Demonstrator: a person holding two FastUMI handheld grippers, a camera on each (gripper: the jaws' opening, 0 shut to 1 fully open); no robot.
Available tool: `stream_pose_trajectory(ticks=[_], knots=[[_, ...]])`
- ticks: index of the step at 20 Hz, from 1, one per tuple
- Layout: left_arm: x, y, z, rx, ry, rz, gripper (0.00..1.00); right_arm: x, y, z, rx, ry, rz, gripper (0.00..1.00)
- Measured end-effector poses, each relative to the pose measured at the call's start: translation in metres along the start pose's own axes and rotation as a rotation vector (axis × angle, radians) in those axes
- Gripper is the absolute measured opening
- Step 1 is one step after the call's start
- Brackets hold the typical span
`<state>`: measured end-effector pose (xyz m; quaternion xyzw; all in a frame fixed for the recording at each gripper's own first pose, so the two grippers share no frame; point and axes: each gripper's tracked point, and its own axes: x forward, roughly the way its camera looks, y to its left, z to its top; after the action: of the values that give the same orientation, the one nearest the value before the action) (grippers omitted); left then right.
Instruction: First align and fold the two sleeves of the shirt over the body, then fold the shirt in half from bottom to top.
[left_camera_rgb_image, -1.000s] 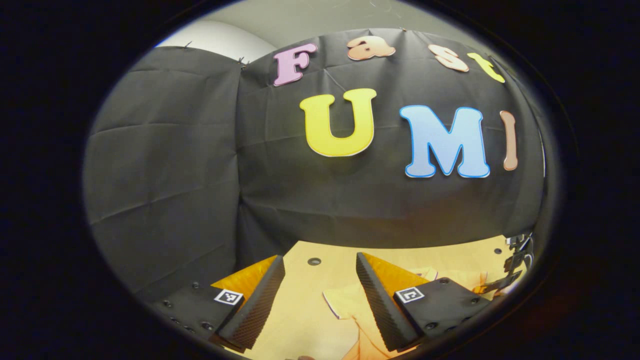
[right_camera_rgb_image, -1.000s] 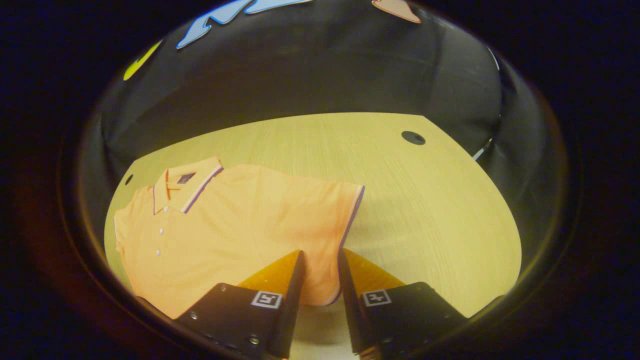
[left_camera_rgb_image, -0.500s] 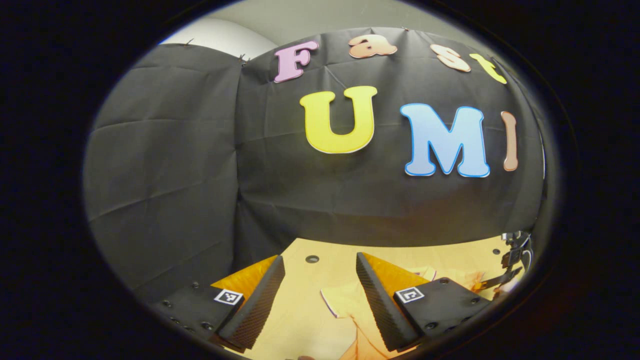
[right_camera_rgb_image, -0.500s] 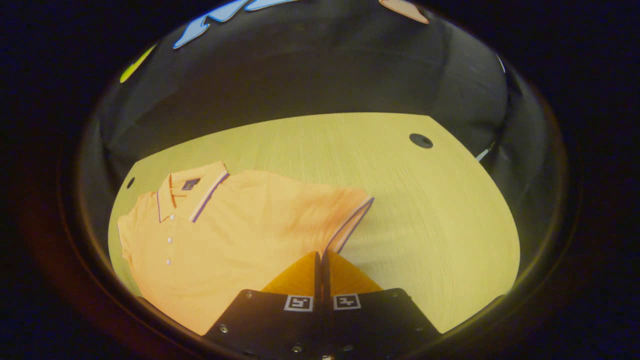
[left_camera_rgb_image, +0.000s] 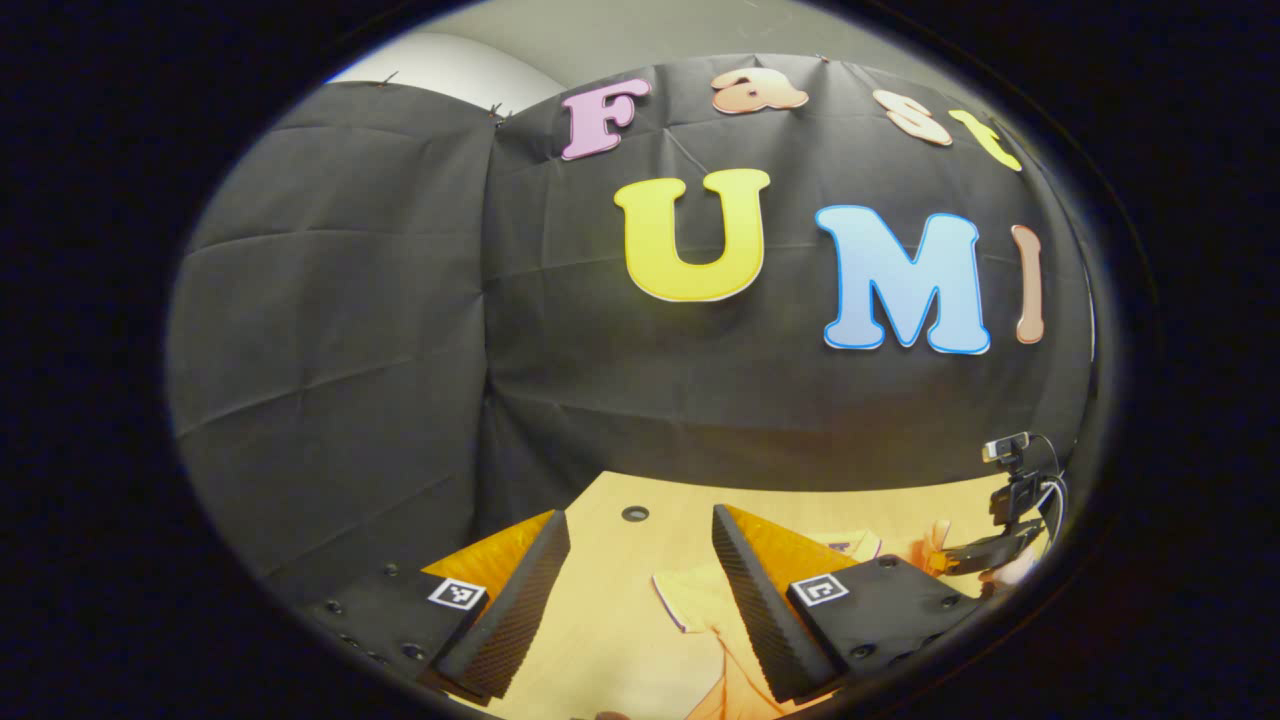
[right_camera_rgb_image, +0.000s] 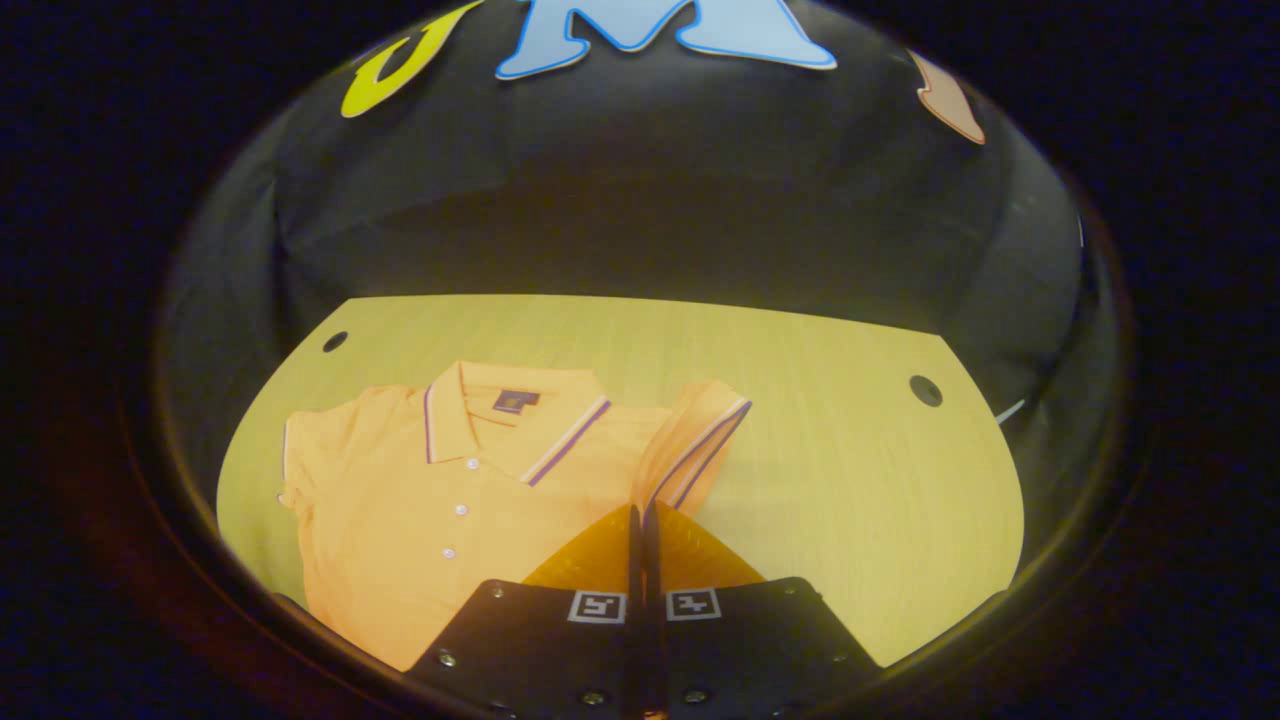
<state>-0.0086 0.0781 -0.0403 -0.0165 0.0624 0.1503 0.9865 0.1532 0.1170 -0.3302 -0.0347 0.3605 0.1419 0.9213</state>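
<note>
An orange polo shirt with striped collar and sleeve trim lies face up on the wooden table. My right gripper is shut on the hem of one sleeve, which stands lifted and bunched beside the collar. The other sleeve lies flat at the far left. In the left gripper view, my left gripper hangs open above the table with nothing between its fingers. Below it lies a trimmed shirt sleeve. Farther off at the right edge is the right gripper holding raised cloth.
The black cloth wall closes the table's back and sides. Round holes sit in the tabletop near its back corners. Bare wood lies right of the shirt. A small camera with cables rides above the far gripper.
My right gripper shut on the sleeve hem, lifted it and swung it in toward the collar. The left gripper stayed open and hardly moved.
</note>
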Motion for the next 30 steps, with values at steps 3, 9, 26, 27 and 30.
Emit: stream_pose_trajectory(ticks=[3,9,26,27,30], knots=[[-0.004,0.014,-0.005,0.003,0.004,0.017,0.94,0.005,0.034,-0.004,-0.054,0.016,0.051,0.00],[-0.010,0.035,-0.013,-0.001,0.018,0.044,0.94,0.021,0.072,-0.033,-0.102,0.098,0.099,0.00],[0.018,0.032,-0.052,-0.016,0.074,-0.002,0.94,-0.006,0.069,-0.024,-0.095,0.075,0.059,0.20],[0.022,0.028,-0.059,-0.017,0.081,-0.014,0.95,-0.012,0.068,-0.021,-0.096,0.064,0.058,0.20],[0.042,0.014,-0.080,-0.016,0.110,-0.050,0.95,-0.034,0.067,-0.014,-0.087,0.034,0.060,0.20]])
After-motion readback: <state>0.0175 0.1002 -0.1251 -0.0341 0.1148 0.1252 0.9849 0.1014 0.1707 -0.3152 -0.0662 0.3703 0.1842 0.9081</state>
